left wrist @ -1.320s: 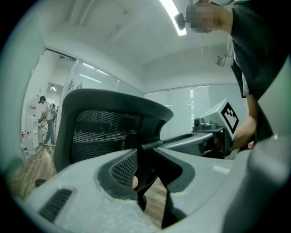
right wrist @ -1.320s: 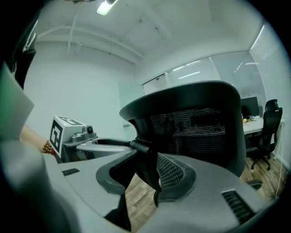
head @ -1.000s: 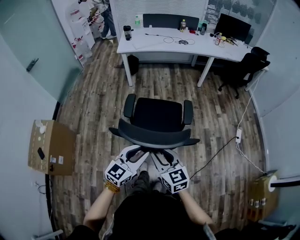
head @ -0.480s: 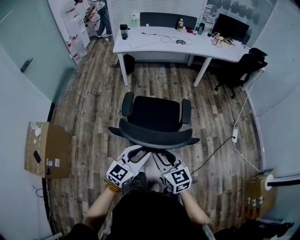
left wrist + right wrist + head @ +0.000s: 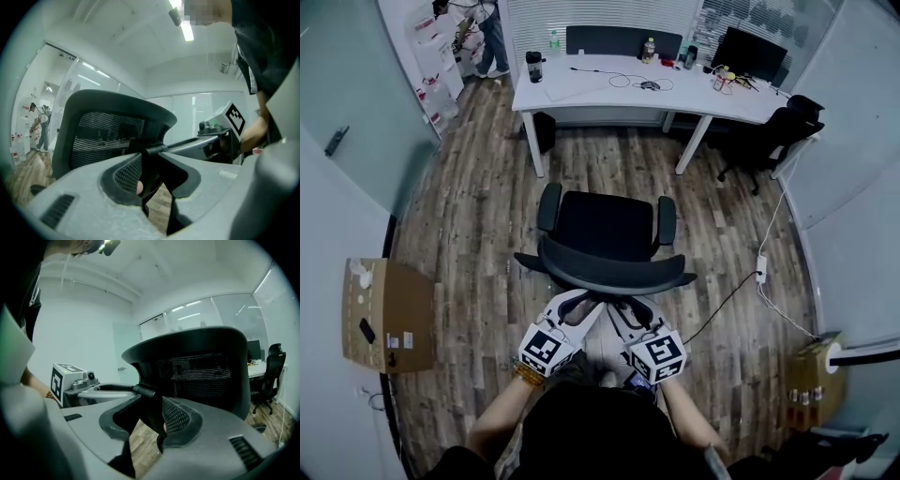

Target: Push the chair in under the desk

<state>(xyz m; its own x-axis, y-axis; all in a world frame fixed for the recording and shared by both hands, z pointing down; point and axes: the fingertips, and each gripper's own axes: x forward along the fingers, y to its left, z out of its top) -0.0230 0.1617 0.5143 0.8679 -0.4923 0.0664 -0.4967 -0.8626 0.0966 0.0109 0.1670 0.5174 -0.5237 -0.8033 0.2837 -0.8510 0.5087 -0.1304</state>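
A black mesh-backed office chair (image 5: 605, 230) stands on the wood floor, facing the white desk (image 5: 609, 86) at the far side, with a stretch of floor between them. I stand behind its curved backrest (image 5: 605, 274). My left gripper (image 5: 581, 300) and right gripper (image 5: 625, 304) sit side by side just under the backrest's rim. In the left gripper view, the left gripper (image 5: 151, 171) is shut on the black back post (image 5: 147, 159). In the right gripper view, the right gripper (image 5: 151, 420) clamps the same post (image 5: 152, 408).
A cardboard box (image 5: 380, 314) stands by the left wall. A second black chair (image 5: 769, 141) is at the desk's right end. A power strip with cable (image 5: 759, 272) lies on the floor at right. A person (image 5: 492, 37) stands at the back left. A monitor (image 5: 750, 52) and bottles are on the desk.
The chair has rolled forward toward the desk with both grippers still on its back post. The cardboard box and floor have slid back in the head view.
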